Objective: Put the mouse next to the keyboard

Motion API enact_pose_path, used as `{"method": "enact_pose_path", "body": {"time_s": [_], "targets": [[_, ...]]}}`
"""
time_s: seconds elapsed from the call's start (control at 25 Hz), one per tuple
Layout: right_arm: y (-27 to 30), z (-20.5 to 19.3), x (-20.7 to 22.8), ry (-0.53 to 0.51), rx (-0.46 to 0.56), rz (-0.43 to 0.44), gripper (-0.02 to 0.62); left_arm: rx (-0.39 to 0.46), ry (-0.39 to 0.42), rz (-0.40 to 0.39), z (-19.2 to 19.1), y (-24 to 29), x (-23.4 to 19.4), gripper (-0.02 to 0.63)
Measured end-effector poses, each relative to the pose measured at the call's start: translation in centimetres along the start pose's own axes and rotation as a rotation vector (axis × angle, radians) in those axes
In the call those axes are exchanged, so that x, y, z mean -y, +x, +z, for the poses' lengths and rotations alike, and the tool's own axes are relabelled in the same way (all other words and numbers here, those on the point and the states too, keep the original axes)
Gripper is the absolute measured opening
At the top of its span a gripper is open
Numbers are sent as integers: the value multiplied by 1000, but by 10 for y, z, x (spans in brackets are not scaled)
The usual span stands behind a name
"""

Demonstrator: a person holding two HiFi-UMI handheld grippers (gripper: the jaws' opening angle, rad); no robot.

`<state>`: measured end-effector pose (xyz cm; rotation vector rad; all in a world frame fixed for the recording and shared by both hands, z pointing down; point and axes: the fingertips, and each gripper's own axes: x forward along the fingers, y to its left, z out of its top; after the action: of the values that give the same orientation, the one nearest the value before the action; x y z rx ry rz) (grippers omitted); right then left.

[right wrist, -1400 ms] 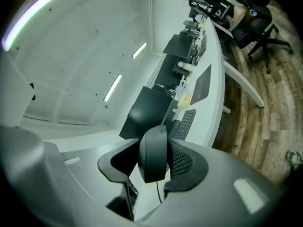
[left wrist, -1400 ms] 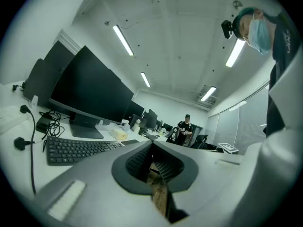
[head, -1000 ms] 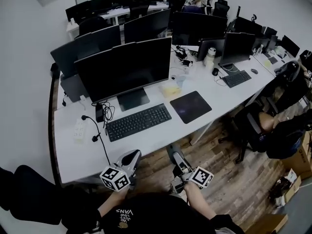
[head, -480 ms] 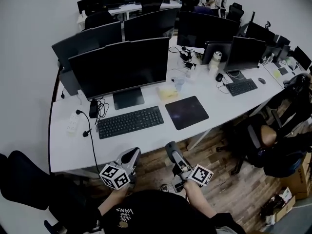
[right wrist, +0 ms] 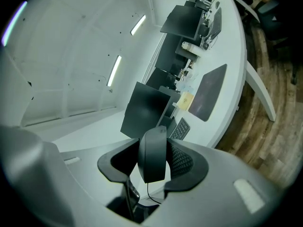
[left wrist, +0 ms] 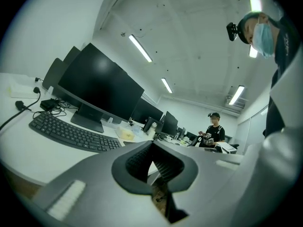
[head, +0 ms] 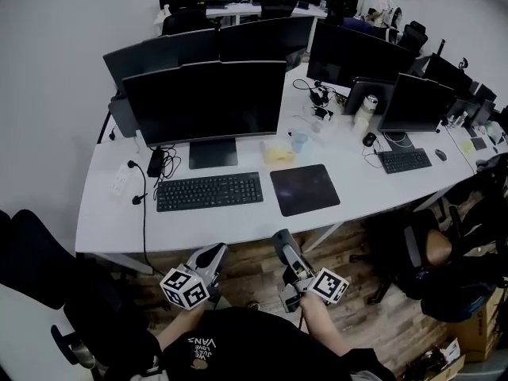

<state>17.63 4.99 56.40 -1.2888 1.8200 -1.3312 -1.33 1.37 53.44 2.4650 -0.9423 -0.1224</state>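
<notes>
The right gripper (right wrist: 152,161) is clamped on the black mouse (right wrist: 153,150), which sits edge-on between its 2 pads with the cable (right wrist: 147,189) hanging below. Both hang over the floor in front of the white desk (head: 238,235), well apart from the keyboard (head: 209,191). The left gripper (left wrist: 152,151) has its jaws pressed together on nothing. The likeliest trouble is the hold: pads on a smooth curved shell could let the mouse twist or slide out. The loose cable may catch the desk edge and tug it. The bare strip between keyboard and mouse pad (head: 305,189) looks narrow, so a careless set-down could land on the pad or shove the keyboard.
</notes>
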Motion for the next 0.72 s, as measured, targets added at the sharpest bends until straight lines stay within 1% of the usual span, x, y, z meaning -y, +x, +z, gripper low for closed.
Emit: {"method": "enact_pose_path", "body": {"time_s": [0.04, 0.08, 0.2, 0.28, 0.44, 0.6, 0.64, 0.72], "targets": [[5, 3, -7, -28, 2, 65, 179, -4, -1, 10, -1, -1, -1, 2], [7, 4, -7, -29, 2, 86, 179, -6, -3, 20, -2, -1, -4, 2], [11, 4, -4, -37, -11, 96, 179, -4, -2, 36, -1, 3, -10, 2], [13, 5, 1, -30, -18, 85, 179, -2, 3, 32, 1, 9, -9, 2], [21, 4, 20, 48, -25, -31, 179, -2, -3, 26, 6, 16, -14, 2], [38, 7, 17, 50, -28, -63, 179, -14, -18, 43, 10, 14, -33, 2], [43, 8, 14, 41, -27, -53, 179, -14, -22, 47, 12, 15, -39, 2], [57, 13, 7, 11, -14, 3, 179, -13, -25, 44, 16, 18, -49, 2]]}}
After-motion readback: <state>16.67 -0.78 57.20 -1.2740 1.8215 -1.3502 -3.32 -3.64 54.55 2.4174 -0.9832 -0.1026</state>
